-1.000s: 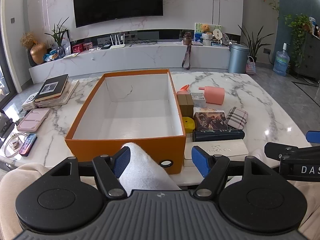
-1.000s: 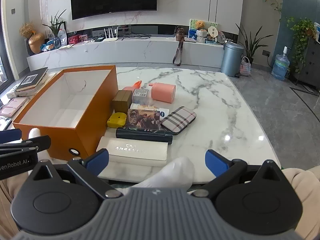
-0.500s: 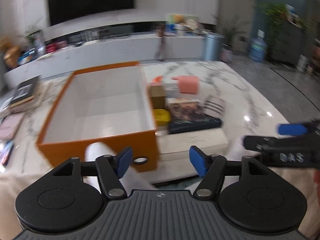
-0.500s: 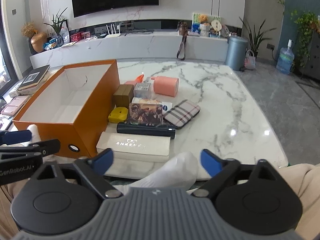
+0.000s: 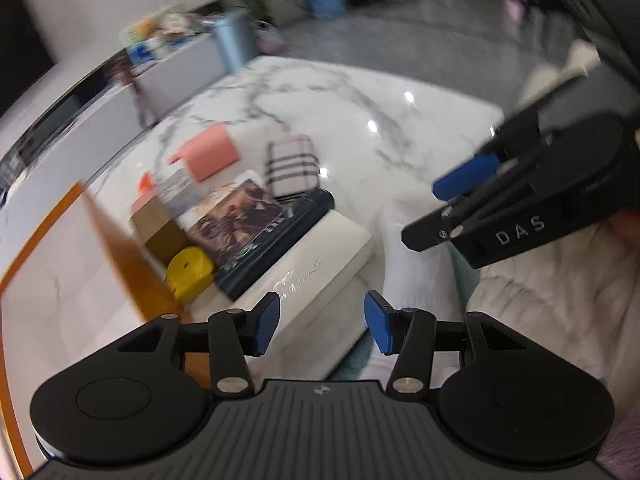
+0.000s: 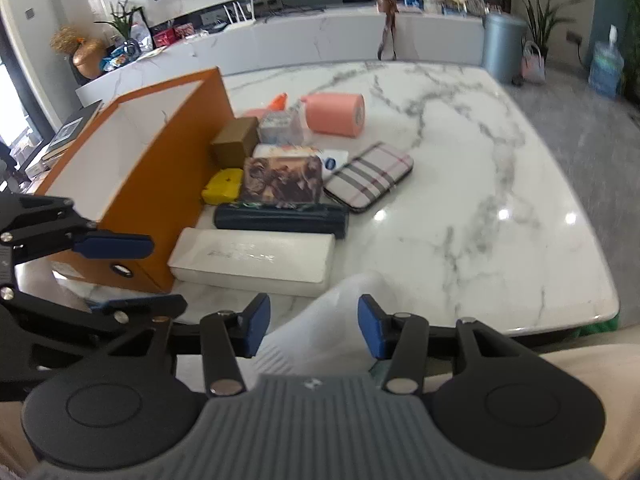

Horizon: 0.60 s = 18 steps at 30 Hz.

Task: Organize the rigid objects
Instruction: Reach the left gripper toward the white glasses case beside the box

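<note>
An open orange box point(image 6: 152, 176) with a white inside stands at the table's left. Beside it lie a long white case point(image 6: 252, 260) point(image 5: 316, 276), a dark blue case point(image 6: 280, 218), a picture box point(image 6: 282, 180), a yellow box point(image 6: 222, 192), a plaid case point(image 6: 368, 176), a brown box point(image 6: 234, 146) and a pink roll point(image 6: 336, 114). My left gripper point(image 5: 322, 330) is open and empty, just above the white case's near end. My right gripper point(image 6: 312, 330) is open and empty, over a white-socked foot point(image 6: 332, 320) at the table's front edge.
The marble table point(image 6: 480, 200) spreads bare to the right. Books point(image 6: 68, 128) lie left of the orange box. A TV wall, low console and grey bin point(image 6: 502, 46) stand behind. The left view is motion-blurred. Each gripper shows in the other's view.
My left gripper has swung right and forward, from facing the orange box to facing the white case. My right gripper has moved closer to the table and its jaws have narrowed.
</note>
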Available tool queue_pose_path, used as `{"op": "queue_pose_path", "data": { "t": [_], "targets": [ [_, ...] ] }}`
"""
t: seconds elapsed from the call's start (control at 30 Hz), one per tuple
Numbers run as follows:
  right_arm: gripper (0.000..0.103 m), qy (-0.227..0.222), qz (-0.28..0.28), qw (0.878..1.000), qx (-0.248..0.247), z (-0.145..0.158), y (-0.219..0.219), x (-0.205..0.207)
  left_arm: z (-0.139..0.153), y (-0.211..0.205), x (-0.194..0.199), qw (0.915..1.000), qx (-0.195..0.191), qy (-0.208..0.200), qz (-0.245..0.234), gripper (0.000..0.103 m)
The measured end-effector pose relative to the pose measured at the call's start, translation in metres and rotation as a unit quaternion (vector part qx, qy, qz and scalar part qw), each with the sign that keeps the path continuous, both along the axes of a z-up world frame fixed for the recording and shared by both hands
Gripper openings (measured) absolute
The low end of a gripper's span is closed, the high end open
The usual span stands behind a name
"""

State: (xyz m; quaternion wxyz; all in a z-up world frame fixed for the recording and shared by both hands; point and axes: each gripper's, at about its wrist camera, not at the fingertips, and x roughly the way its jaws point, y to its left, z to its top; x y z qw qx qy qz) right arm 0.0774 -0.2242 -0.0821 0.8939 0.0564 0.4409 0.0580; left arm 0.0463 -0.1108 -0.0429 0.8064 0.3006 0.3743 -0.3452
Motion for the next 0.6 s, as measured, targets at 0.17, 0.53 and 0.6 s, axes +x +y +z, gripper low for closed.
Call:
{"op": "queue_pose_path", "data": {
  "t": [0.17,0.53,0.6],
  "targets": [
    [0.050,0.033,0.008,0.999,0.023,-0.015,-0.005,0.027,-0.020,-0.028,0.023,0.9958,0.066,0.012,-0.062,0.070],
    [0.053,0.067,0.008,0.992,0.106,-0.038,-0.025,0.059,-0.051,-0.056,0.078,0.9640,0.176,0.101,-0.172,0.070],
    [0.053,0.068,0.017,0.992,0.107,-0.037,-0.026,0.061,-0.053,-0.059,0.084,0.9589,0.184,0.117,-0.182,0.069]
  ]
}}
